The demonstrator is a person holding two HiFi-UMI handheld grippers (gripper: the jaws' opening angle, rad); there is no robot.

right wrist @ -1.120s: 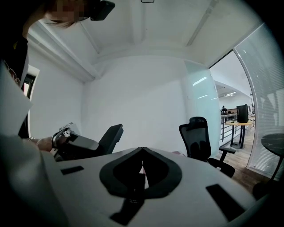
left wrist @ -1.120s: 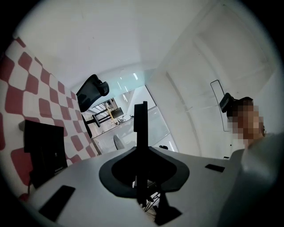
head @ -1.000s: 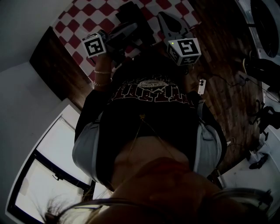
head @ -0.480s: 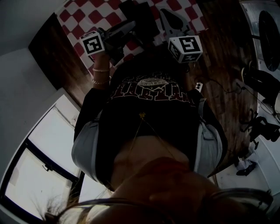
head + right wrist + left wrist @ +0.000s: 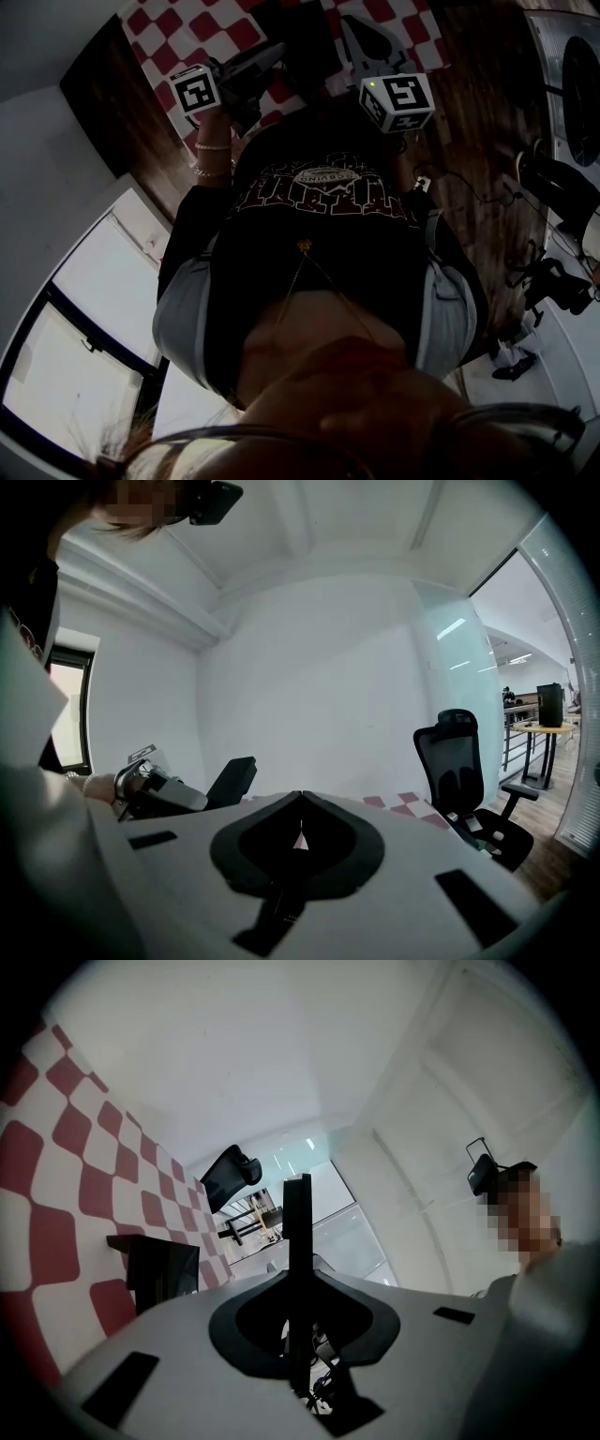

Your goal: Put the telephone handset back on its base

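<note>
Hovering over the checked cloth (image 5: 56,1204), the left gripper (image 5: 297,1194) has its jaws pressed together on nothing. A dark object (image 5: 155,1274) stands on the cloth; whether it is the telephone, and how its long axis runs, cannot be told. The right gripper (image 5: 300,799) is likewise closed and empty.

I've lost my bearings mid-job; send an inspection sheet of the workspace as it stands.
Surface: red-and-white checked cloth, mostly hidden by the person's torso.
Job's things: nothing seen.
Clutter: dark boxy object on the cloth, unidentified.
Grippers: left gripper shut, empty; right gripper shut, empty.
Cables: loose cables on the wood floor.
Surroundings: office chair, white walls, window.
</note>
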